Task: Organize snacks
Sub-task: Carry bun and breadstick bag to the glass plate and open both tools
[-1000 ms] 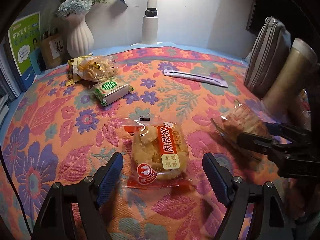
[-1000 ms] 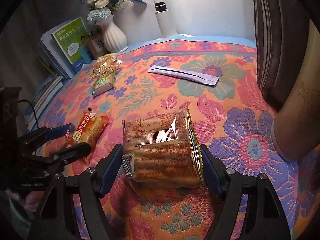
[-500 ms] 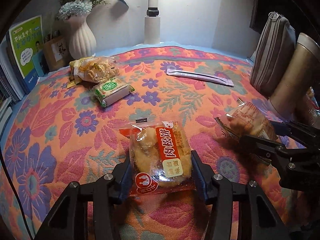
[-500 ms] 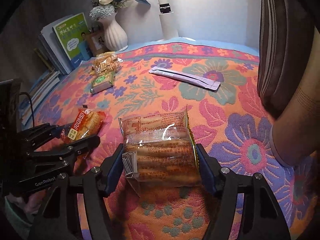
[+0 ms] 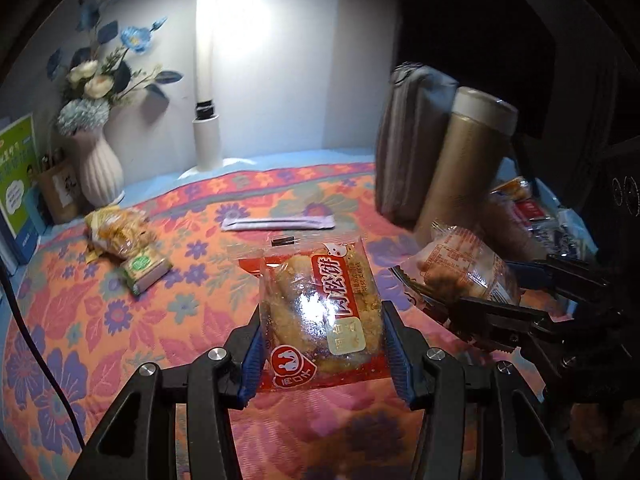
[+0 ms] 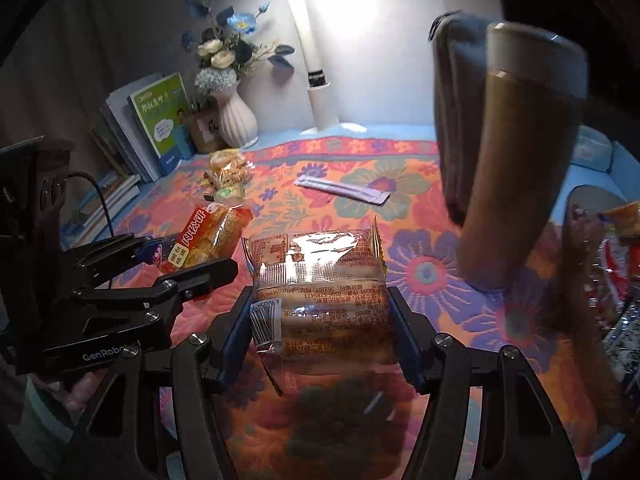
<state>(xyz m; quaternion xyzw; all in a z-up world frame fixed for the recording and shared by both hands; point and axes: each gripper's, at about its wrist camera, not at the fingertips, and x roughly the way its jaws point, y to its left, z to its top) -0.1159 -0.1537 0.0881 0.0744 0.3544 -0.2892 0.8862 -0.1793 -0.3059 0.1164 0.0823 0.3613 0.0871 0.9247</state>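
My left gripper (image 5: 323, 316) is shut on a clear packet with a red label holding a flaky cake (image 5: 316, 280), lifted above the flowered cloth (image 5: 120, 320). In the right wrist view the same cake (image 6: 204, 236) sits in the left gripper (image 6: 196, 254) at the left. My right gripper (image 6: 320, 300) holds a clear packet of long biscuits (image 6: 320, 264) off the cloth. Its jaws are still closing, with the pads pressing both sides of the packet. The left wrist view shows that packet (image 5: 460, 264) in the right gripper (image 5: 480, 284) at the right.
A tall brown flask (image 5: 464, 176) and a grey pouch (image 5: 412, 144) stand at the right, with more snack packets (image 6: 616, 264) behind them. A long sachet (image 5: 278, 223), a bag of crackers (image 5: 120, 232) and a green packet (image 5: 146, 266) lie on the cloth. Vase (image 5: 100, 176), lamp (image 5: 207, 136) and books (image 6: 160, 120) line the back.
Both grippers closed on their packets, then lifted them off the cloth. The left one went from wide open around the cake to gripping it.
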